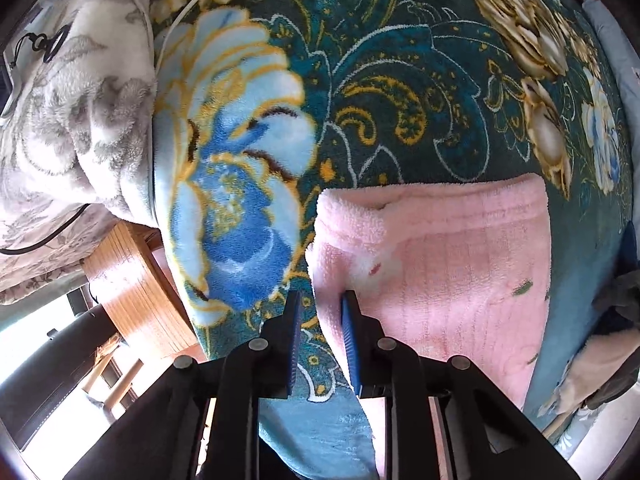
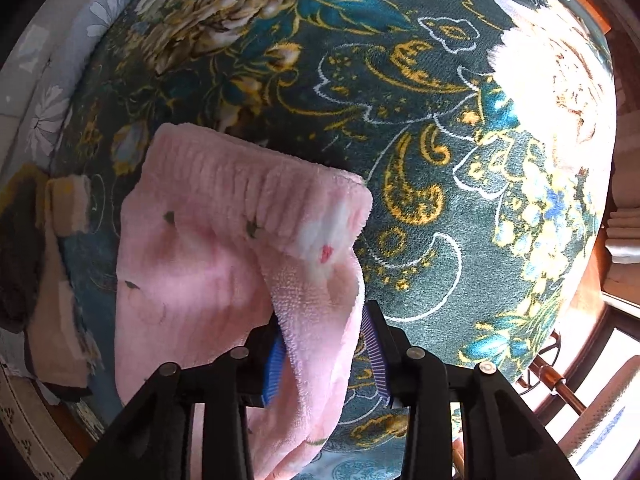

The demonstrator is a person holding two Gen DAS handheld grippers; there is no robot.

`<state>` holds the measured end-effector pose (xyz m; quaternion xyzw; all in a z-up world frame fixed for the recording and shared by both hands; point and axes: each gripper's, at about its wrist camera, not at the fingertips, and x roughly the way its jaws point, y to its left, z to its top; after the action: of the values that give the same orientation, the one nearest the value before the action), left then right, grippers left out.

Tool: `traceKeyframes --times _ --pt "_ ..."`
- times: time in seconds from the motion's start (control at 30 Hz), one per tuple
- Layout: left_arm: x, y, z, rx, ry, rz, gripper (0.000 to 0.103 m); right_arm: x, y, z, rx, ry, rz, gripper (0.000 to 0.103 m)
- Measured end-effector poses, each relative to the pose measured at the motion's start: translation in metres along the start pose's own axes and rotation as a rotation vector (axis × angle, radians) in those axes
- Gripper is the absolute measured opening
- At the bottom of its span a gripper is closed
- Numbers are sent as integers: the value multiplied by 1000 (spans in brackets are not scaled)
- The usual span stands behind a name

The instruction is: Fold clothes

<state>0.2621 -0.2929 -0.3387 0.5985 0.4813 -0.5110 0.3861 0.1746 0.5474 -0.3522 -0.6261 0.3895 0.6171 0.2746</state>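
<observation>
My right tongs [image 2: 324,344] pinch a lifted edge of the soft pink fleece garment [image 2: 208,248] lying on the teal floral plush blanket [image 2: 420,140]; my left tongs [image 1: 320,320] stand narrowly parted, empty, at its opposite edge.

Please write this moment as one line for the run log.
fold clothes | pink garment on floral blanket | right gripper around its edge | left gripper open
</observation>
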Motion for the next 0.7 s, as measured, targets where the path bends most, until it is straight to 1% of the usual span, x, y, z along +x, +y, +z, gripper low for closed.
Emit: traceKeyframes --times 0.07,0.13,0.17,0.23,0.3,0.37,0.4,0.57,0.7 --pt "-2 9 -5 -27 2 -8 24 7 -7 -3 23 5 17 46" --pt "5 11 -8 -61 3 -38 26 13 -16 -7 55 9 43 47" --pt "6 15 -9 -81 6 -62 29 16 -20 -9 73 11 59 48" --pt "9 23 -14 -129 5 -131 41 17 -28 -13 100 9 91 49" --pt "12 31 -18 -170 0 -194 44 18 -34 -16 118 9 107 49" --pt "15 36 -21 -187 -10 -210 48 18 -38 -19 129 11 115 50" --pt "17 39 -22 -194 -16 -216 53 19 -39 -20 130 13 116 50" --pt "25 46 -25 -226 -38 -262 54 25 -40 -26 119 28 112 50" --pt "27 50 -31 -250 -75 -285 53 30 -47 -30 154 25 135 50"
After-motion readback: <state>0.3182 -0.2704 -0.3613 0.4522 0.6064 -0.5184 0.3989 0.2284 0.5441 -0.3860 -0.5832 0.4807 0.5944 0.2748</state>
